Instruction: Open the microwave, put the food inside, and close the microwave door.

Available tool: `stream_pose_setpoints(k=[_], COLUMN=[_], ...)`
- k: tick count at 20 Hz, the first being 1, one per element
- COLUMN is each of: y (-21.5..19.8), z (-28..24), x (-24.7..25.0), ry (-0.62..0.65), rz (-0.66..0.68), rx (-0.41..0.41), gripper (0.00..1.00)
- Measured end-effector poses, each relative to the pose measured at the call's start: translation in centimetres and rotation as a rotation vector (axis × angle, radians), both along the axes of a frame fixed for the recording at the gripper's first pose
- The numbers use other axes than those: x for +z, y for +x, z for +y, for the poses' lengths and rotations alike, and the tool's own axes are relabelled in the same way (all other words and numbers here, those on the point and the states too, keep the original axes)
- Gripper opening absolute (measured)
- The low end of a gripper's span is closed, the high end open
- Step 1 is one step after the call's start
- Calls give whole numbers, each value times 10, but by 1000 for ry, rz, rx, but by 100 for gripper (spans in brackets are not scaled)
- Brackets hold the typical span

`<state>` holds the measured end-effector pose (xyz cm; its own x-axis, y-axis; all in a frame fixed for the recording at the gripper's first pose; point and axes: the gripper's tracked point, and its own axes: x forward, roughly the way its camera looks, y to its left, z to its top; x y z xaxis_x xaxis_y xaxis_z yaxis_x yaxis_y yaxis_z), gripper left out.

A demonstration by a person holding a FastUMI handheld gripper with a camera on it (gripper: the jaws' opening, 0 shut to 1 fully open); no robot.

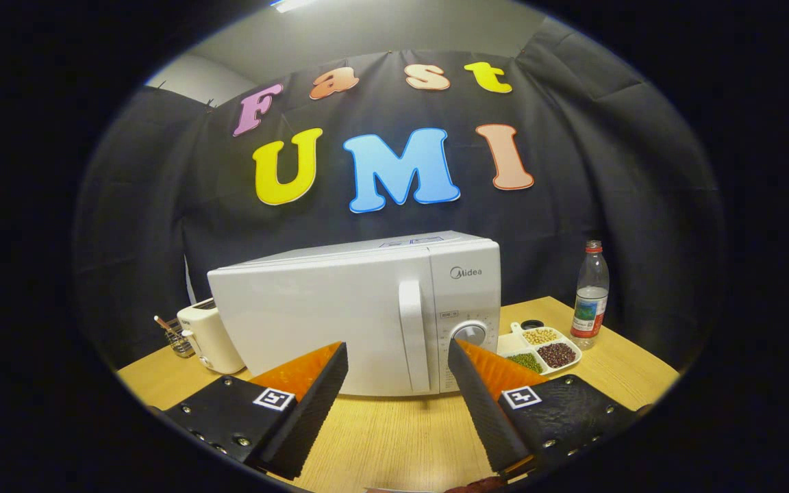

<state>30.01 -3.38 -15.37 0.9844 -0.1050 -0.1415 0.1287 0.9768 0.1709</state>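
The tongs hang open and empty above the desk, short of the microwave, whose door is closed. A divided dish of beans sits near the desk's right edge.

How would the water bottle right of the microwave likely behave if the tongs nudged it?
The water bottle is tall and narrow on the table, so it would probably tip rather than slide. It looks like thin clear plastic, likely light. The open tongs are nowhere near it.
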Motion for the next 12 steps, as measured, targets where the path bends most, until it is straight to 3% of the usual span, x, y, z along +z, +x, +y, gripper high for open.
stream_pose_setpoints(k=[9, 10, 11, 12], y=[61, 66, 68, 70], z=[-7, -8, -9, -8], x=[-17, -21, -24, -26], ry=[-78, -92, -100, -109], rz=[6, 10, 13, 16], rx=[-16, -29, -32, -32], gripper=[92, 87, 74, 73])
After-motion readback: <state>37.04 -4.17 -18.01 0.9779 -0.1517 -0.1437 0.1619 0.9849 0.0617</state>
